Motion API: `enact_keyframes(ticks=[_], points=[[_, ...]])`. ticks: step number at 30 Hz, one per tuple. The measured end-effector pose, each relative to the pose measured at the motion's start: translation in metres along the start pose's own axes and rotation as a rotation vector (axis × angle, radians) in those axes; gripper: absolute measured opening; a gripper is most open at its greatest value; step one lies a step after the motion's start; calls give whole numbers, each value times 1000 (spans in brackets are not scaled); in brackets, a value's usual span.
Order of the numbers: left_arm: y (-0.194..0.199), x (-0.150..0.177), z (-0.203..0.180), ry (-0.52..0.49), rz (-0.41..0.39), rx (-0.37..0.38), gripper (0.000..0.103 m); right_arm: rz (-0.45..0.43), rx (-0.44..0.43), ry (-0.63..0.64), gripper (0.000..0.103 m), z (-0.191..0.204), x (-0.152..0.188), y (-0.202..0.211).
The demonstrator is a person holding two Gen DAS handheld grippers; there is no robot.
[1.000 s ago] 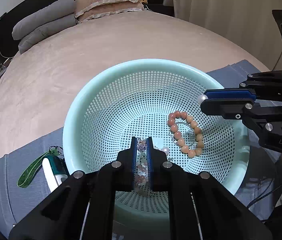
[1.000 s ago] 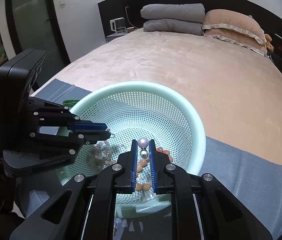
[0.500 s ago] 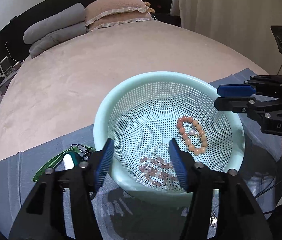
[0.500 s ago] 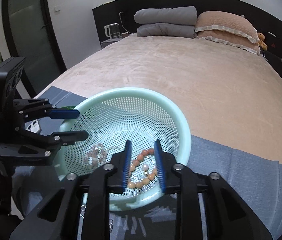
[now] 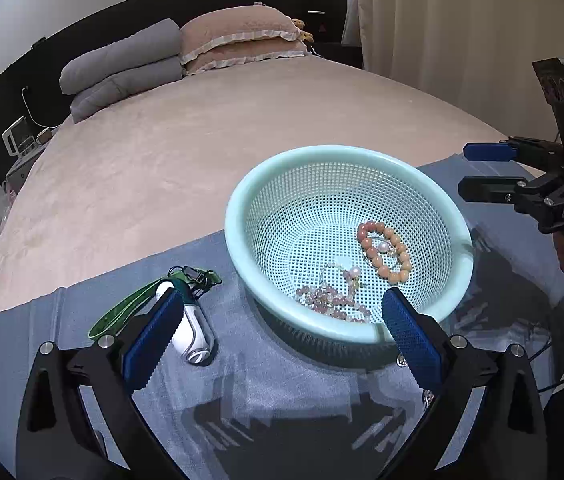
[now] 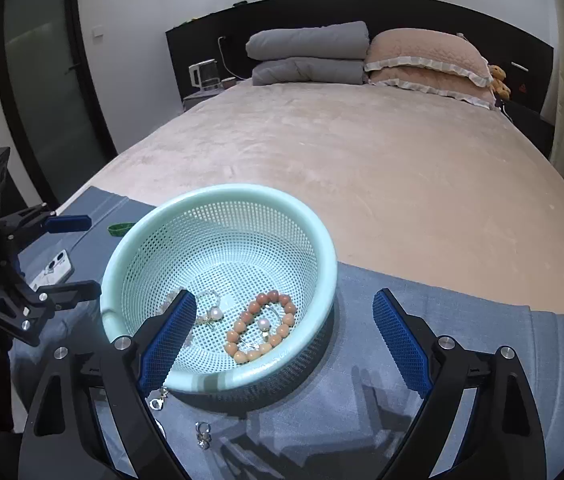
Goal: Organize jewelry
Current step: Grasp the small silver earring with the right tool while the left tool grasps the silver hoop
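The left hand-held gripper [image 5: 282,324] and the right hand-held gripper [image 6: 284,338] are both released, jaws opening, nothing between them. Just beyond, a mint perforated basket [image 5: 242,240] on grey cloth [image 5: 62,320] holds an orange bead bracelet [image 5: 386,252], pink bead strand [image 5: 330,300] and pearl pieces [image 6: 215,313]. Behind lies the bed [image 6: 362,152].

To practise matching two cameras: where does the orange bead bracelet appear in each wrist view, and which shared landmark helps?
Left wrist view: orange bead bracelet lies right of centre, inside the basket.
Right wrist view: bracelet lies just left of centre, lower down.
Shared landmark: the mint basket.
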State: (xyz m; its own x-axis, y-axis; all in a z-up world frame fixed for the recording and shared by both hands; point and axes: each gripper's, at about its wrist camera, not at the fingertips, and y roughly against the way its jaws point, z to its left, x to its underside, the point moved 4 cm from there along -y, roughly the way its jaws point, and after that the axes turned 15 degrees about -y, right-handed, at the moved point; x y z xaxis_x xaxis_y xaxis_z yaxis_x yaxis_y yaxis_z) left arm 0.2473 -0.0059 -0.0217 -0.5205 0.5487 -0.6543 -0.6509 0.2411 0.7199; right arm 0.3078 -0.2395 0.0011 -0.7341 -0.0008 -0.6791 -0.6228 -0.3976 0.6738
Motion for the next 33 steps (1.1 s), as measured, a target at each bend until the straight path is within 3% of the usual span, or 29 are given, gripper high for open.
enact_keyframes(ticks=[7, 14, 18, 25, 27, 33], points=[[1, 23, -11, -52, 25, 20, 97, 14, -36, 51, 86, 0, 18, 12], [4, 52, -40, -64, 3, 133, 97, 14, -144, 186, 86, 7, 60, 28], [3, 63, -63, -85, -26, 210, 97, 60, -179, 238, 85, 13, 85, 22], [-7, 72, -103, -169, -40, 335, 97, 137, -205, 254, 79, 18, 107, 1], [-12, 71, -110, -181, -43, 350, 97, 146, -207, 257, 78, 19, 111, -5], [-26, 63, -119, -208, -55, 352, 97, 196, -225, 250, 63, 24, 117, -20]])
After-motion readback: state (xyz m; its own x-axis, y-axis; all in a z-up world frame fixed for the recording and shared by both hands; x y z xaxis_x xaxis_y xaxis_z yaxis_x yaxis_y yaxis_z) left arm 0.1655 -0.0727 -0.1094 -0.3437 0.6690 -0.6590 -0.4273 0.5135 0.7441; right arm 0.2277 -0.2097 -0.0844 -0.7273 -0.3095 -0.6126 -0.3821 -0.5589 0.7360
